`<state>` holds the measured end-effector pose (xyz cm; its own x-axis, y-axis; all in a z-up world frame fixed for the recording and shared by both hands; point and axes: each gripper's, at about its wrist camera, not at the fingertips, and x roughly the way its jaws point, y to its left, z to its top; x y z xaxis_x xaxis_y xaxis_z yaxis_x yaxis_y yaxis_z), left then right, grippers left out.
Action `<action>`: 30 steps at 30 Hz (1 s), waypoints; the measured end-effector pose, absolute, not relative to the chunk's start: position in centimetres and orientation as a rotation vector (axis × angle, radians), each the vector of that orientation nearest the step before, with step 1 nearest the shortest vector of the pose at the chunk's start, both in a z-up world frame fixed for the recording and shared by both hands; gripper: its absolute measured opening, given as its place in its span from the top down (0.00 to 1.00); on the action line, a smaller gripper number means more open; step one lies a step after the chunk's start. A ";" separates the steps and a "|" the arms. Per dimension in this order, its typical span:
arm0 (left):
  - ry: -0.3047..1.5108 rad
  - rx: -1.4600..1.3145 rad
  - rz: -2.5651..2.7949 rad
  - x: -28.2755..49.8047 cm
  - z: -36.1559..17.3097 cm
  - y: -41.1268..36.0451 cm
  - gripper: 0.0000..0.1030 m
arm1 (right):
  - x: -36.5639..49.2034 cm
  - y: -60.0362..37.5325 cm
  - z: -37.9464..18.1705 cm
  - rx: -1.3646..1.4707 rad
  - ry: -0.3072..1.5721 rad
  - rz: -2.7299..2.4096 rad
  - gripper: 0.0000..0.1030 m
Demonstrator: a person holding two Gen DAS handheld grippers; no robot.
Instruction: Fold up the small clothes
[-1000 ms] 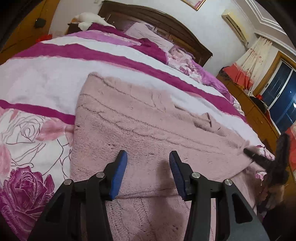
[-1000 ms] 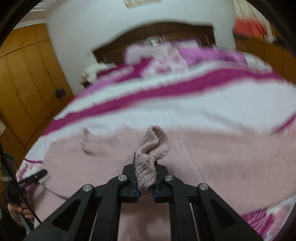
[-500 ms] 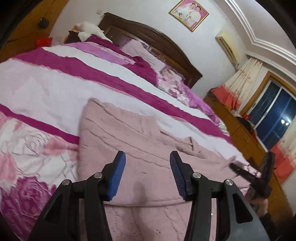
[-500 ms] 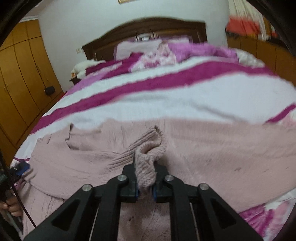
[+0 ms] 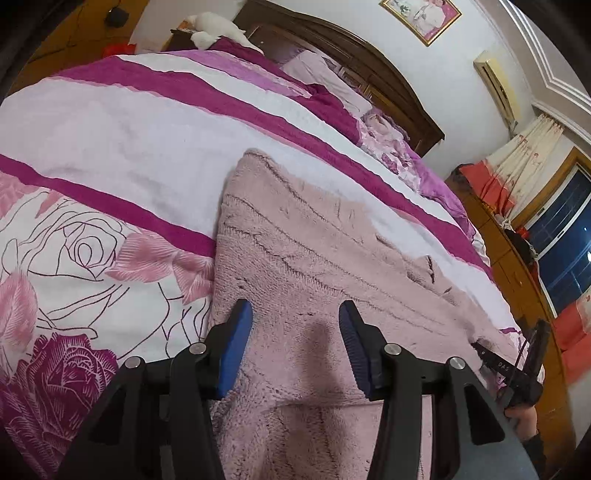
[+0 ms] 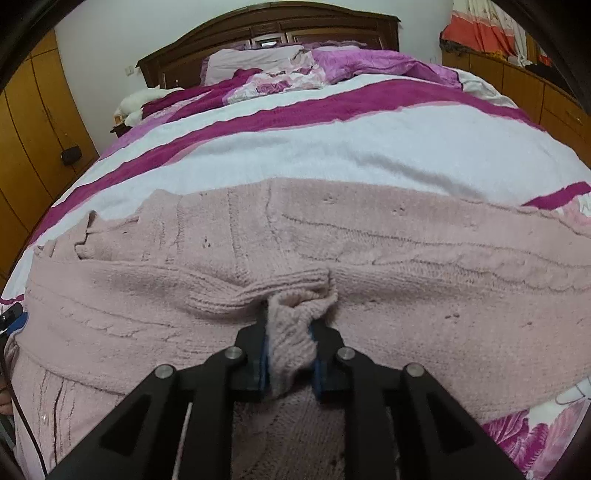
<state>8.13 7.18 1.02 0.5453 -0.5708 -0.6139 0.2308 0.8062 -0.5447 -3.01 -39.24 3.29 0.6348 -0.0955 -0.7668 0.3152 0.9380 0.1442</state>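
A pink knitted sweater (image 5: 314, 251) lies spread on the bed, with one sleeve (image 6: 155, 280) folded across its body. My right gripper (image 6: 288, 326) is low over the sweater (image 6: 424, 266). The ribbed cuff (image 6: 290, 339) sits between its blue pads, and the jaws are opening. My left gripper (image 5: 295, 332) hovers open just above the sweater's near-left part, nothing between its fingers. In the left wrist view the right gripper (image 5: 509, 369) shows at the sweater's right edge. In the right wrist view a corner of the left gripper (image 6: 13, 319) shows at the far left.
The bed cover (image 5: 110, 147) is white with magenta stripes and rose prints. Pillows (image 6: 258, 62) and a dark wooden headboard (image 6: 266, 26) stand at the far end. Wooden wardrobes (image 6: 26, 129) line one side, and a window with curtains (image 5: 524, 177) is on the other.
My right gripper has come down and laid the raised sleeve flat across the sweater, and its jaws have parted a little around the cuff. My left gripper has shifted sideways over the sweater.
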 end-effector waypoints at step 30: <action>0.843 -0.334 -0.441 7.6 1.1 6.4 0.75 | -33.5 -73.5 6.0 0.983 0.181 -0.795 0.53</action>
